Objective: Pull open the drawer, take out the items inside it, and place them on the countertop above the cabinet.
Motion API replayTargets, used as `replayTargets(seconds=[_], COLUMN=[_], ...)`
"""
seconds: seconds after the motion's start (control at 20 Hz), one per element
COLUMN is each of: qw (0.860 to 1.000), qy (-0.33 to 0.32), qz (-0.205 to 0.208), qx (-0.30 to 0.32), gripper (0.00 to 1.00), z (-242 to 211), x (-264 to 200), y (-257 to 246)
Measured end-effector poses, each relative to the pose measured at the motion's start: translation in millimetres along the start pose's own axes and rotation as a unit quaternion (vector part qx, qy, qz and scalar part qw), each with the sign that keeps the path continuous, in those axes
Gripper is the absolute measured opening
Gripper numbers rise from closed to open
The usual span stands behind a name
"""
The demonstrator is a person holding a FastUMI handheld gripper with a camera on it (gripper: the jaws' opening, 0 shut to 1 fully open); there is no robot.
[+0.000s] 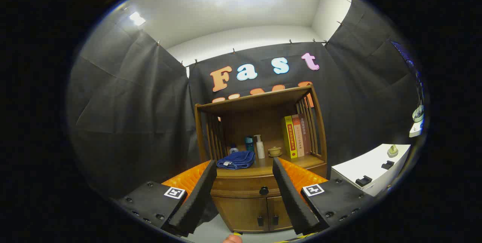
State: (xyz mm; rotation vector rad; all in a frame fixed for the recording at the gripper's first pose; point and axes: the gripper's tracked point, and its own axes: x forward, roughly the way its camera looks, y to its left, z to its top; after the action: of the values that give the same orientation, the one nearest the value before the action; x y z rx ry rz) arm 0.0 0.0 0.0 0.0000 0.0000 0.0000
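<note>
1. Gripper view is looking straight at the wooden cabinet [260, 182]; I'm holding the gripper [244, 165] well back from it, aimed slightly down at its front.
2. My fingers are standing wide apart, gripping nothing. One fingertip [211, 164] is lining up with the cabinet's left edge, the other with its right half.
3. Drawer [244, 188] is sitting shut under the countertop [297, 161], with its dark round knob [264, 190] showing between my fingers, beyond them.
4. Below the drawer, two cabinet doors [260, 213] are staying closed, each with a small dark handle.
5. Countertop is carrying things already: a folded blue towel [236, 160] at the front left, just beyond my left fingertip; behind it a small bottle [234, 149], a teal bottle [249, 143], a white pump bottle [260, 147] and a small lidded cup [275, 151].
6. Books [296, 136] are standing upright at the right end of the shelf space, against the slatted side.
7. Nothing is standing between my fingers and the knob.
8. White unit [371, 173] with dark handles is sitting off to the right of the cabinet, a small greenish object [392, 150] on top.
9. A fingertip of my hand [231, 239] is peeking in under the gripper.
</note>
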Motion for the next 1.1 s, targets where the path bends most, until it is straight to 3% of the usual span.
replayTargets(seconds=[0.55, 1.1], qw=[1.000, 1.000], qy=[-0.002, 0.019], qz=[0.010, -0.006], qx=[-0.008, -0.014], gripper=[0.98, 0.98], z=[2, -9], x=[-1, 20], y=[5, -8])
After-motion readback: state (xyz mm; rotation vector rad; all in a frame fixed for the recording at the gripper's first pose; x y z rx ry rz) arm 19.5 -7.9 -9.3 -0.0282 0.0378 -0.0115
